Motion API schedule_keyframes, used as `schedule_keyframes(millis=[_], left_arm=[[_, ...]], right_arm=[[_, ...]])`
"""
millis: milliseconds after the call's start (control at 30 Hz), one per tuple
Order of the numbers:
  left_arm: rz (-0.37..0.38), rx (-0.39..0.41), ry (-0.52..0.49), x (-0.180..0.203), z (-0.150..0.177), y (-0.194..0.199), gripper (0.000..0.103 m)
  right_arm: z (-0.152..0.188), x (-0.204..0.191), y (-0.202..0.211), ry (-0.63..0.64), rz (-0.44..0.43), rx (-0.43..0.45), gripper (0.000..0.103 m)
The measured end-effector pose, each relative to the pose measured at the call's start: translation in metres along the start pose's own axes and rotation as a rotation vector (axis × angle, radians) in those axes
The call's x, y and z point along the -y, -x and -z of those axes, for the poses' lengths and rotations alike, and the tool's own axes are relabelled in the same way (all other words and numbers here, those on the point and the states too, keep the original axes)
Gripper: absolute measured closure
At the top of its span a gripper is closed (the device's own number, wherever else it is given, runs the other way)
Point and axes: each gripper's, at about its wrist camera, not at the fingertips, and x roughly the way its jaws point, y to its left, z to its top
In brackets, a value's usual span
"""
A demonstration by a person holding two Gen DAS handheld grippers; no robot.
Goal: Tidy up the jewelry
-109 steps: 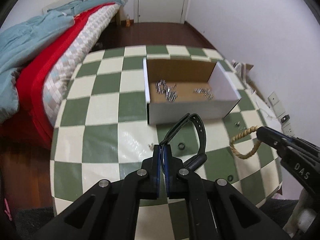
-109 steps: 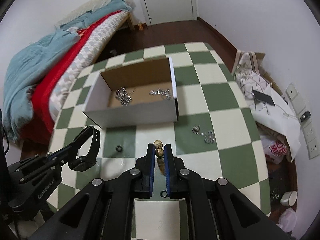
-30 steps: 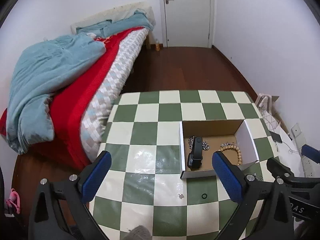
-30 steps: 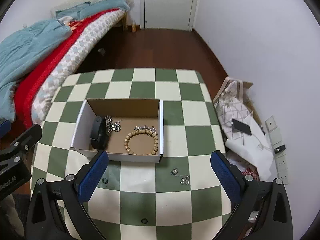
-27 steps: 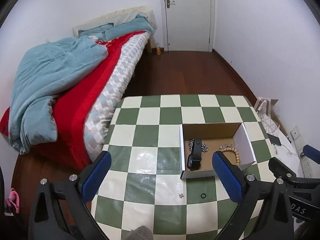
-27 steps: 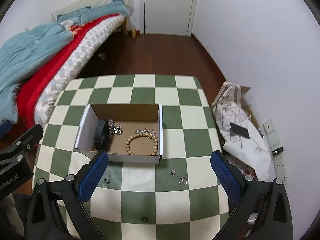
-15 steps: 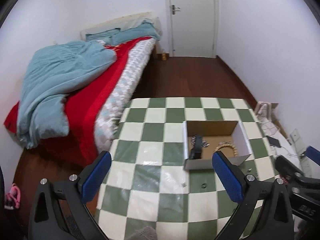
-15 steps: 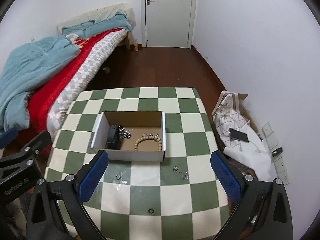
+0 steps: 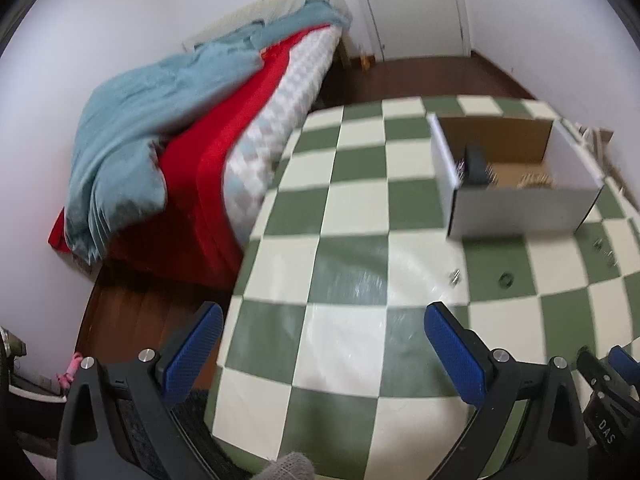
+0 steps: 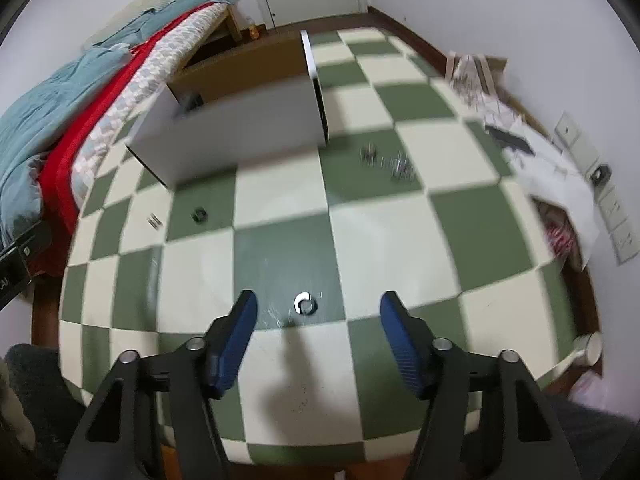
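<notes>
A white cardboard box (image 9: 520,208) stands on the green-and-cream checkered table (image 9: 352,208); inside it I see a black watch (image 9: 476,166) and wooden beads (image 9: 538,180). The box also shows in the right wrist view (image 10: 244,128). My right gripper (image 10: 318,320) is open low over the table, with a silver ring (image 10: 305,304) between its fingertips. A dark ring (image 10: 199,215), small silver pieces (image 10: 154,221) and a cluster of silver jewelry (image 10: 394,164) lie loose on the table. My left gripper (image 9: 320,340) is open and empty over the table's front left.
A bed (image 9: 192,120) with red and teal covers stands along the table's left side. A white bag and papers (image 10: 532,148) lie on the floor to the right. A door (image 9: 412,4) is at the back.
Both grippers have dropped from high above to low over the table. The right gripper has come down around the silver ring. Both stay open.
</notes>
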Motion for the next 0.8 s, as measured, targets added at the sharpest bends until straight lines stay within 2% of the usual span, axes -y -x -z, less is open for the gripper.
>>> schedule_keyframes(millis=[200,267,300,333,467,800], left_arm=[[0.002,-0.049,-0.012,0.007,0.015,-0.019,0.000],[0.007,-0.059,-0.021,0.011,0.017,-0.023,0.000],[0.009,-0.064,-0.024,0.013,0.017,-0.024,0.000],[0.014,-0.069,-0.023,0.015,0.018,-0.025,0.000],[0.031,-0.067,-0.029,0.024,0.015,-0.027,0.000],[0.119,0.004,-0.062,0.077,-0.012,-0.031,0.001]], right_arm=[[0.017,-0.014,-0.008,0.078,0.055,0.096,0.054],[0.017,-0.021,-0.007,0.123,0.096,0.119,0.073],[0.019,-0.023,-0.008,0.145,0.106,0.130,0.079],[0.019,-0.025,-0.008,0.161,0.103,0.135,0.090],[0.017,-0.024,-0.007,0.171,0.098,0.154,0.090],[-0.018,0.032,-0.009,-0.040,0.090,0.172,0.090]])
